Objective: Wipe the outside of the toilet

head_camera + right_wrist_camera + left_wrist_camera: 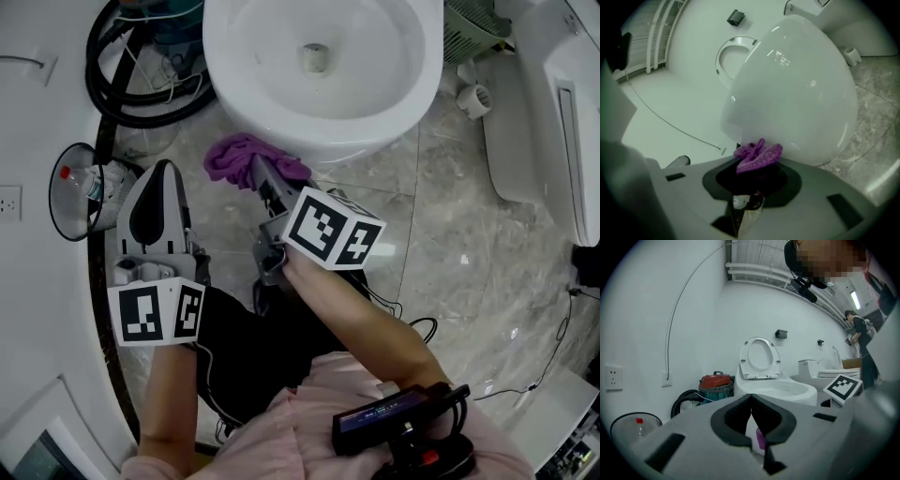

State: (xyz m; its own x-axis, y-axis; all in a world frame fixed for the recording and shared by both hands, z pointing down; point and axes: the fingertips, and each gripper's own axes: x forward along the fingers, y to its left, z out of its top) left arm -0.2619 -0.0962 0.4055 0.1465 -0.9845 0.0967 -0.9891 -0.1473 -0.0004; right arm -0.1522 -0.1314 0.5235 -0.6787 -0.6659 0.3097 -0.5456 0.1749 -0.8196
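Observation:
The white toilet (323, 70) stands at the top of the head view, lid up; its bowl underside (797, 93) fills the right gripper view. My right gripper (255, 178) is shut on a purple cloth (236, 157), which presses against the lower front of the bowl; the purple cloth (758, 155) bunches at the jaw tips. My left gripper (159, 183) hangs to the left of the bowl with its jaws closed together and nothing between them; in its own view the toilet (771, 387) is ahead.
A wire waste bin (86, 192) with a bottle sits at the left by the wall. Black hose and a vacuum (155, 56) lie behind it. Another white fixture (553, 122) stands on the right. Cables (553, 347) run over the marble floor.

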